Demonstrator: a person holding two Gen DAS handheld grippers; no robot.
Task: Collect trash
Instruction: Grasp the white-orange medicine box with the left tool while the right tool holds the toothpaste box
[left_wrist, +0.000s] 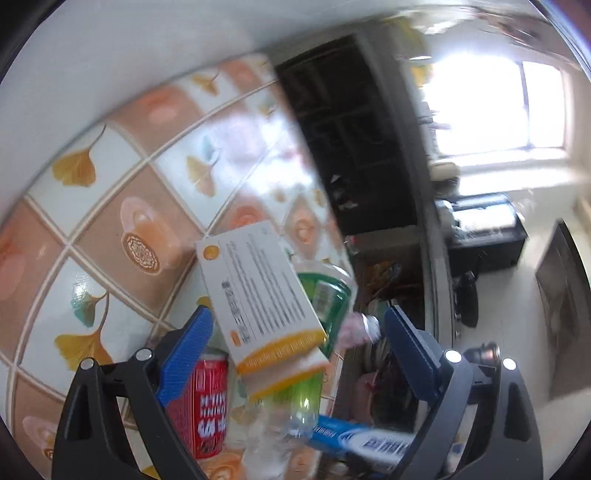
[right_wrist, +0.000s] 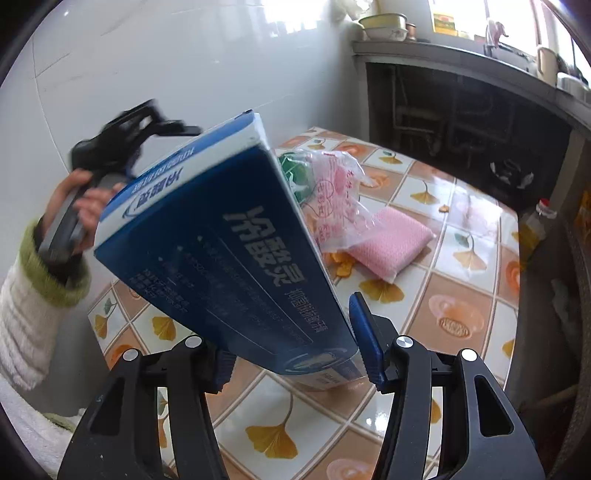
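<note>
Between the right gripper's (right_wrist: 295, 350) jaws sits a blue box (right_wrist: 221, 251), seemingly clamped, hiding the pink bag (right_wrist: 340, 199).

You've got a tablecloth (right_wrist: 461, 295) w/ ginkgo-leaf tiles, pink sponge (right_wrist: 393, 243) lying on it. Dark counter (right_wrist: 461, 59) behind, basin (right_wrist: 384, 26) + mug (right_wrist: 546, 64) on top; bright window (left_wrist: 495, 107) beyond.

The left gripper (left_wrist: 295, 354) stands with jaws wide apart, gripping nothing. The right gripper (right_wrist: 295, 343) points downward, jaws clamped. A hand (right_wrist: 79, 206) grips the left handle.
</note>
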